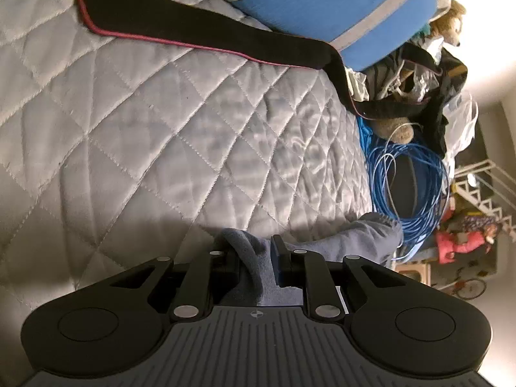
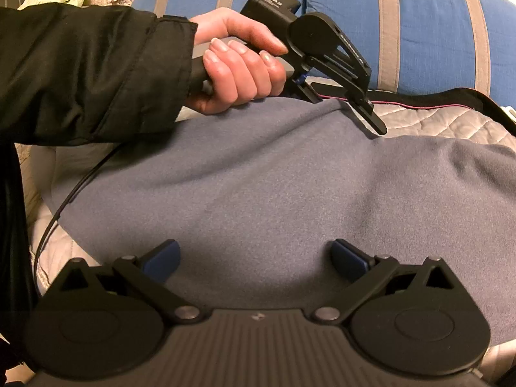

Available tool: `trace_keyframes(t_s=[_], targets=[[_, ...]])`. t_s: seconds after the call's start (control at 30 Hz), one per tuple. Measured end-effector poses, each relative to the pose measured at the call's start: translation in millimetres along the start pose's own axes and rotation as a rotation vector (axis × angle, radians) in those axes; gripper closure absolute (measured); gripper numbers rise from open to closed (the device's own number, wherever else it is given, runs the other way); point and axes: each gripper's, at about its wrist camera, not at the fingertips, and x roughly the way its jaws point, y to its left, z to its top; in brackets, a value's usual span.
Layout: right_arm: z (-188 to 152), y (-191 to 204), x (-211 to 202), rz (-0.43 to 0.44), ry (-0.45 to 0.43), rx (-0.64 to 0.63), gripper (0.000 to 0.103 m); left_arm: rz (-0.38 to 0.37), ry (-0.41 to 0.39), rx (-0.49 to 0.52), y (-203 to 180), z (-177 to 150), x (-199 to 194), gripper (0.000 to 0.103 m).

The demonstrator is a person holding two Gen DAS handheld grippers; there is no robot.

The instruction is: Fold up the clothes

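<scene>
From the left wrist camera, the left gripper (image 1: 256, 258) is clenched on a bunched fold of the soft grey-blue fleece garment (image 1: 351, 242), which is pinched between its two fingers and trails off to the right over the near edge of the bed. The bed is covered by a pale grey quilted bedspread with diamond stitching (image 1: 154, 122). Across its far side lies a long black strip of fabric edged with pink piping (image 1: 200, 32), running from the far left to the right edge, where it drops over the side. Behind it sits a blue cushion with grey stripes (image 1: 309, 3). Off the bed to the right there is a coil of blue cable (image 1: 416, 190), a tan stuffed toy (image 1: 395, 129) and a heap of dark clothing (image 1: 445, 77).

From the right wrist camera, the right gripper (image 2: 256, 259) is released, its blue-padded fingers (image 2: 163, 259) spread wide just above the fleece garment (image 2: 274, 187), which lies spread over the bedspread (image 2: 451, 122) and fills the middle of the view. On the far side, the person's left hand (image 2: 238, 61), in a black jacket sleeve (image 2: 84, 71), holds the left gripper (image 2: 371, 119), its tips pressed into the garment's far edge. The black strip (image 2: 435, 98) and blue cushions (image 2: 432, 29) lie beyond.
</scene>
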Motion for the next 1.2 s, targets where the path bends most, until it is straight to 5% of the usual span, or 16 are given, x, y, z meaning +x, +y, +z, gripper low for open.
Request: trace_keyframes(t_s=[0.33,0.63,0.77,1.03,1.2], targets=[[-2,7,-1,-0.002,-0.002,-0.006,0.001,0.104,-0.037,0.118,-19,-3,0,0.096],[-5,10,-6,-0.002,-0.001,-0.010,0.001,0.295,-0.178,0.568,-81,-46,-8,0.097],[-6,13,-8,-0.004,-0.001,-0.013,0.001,0.336,-0.233,0.688,-93,-63,-12,0.097],[-7,16,-10,-0.008,0.000,-0.015,0.001,0.372,-0.247,0.739,-99,-69,-8,0.097],[-5,16,-12,-0.008,0.003,-0.015,0.001,0.324,-0.197,0.591,-84,-51,-8,0.097]])
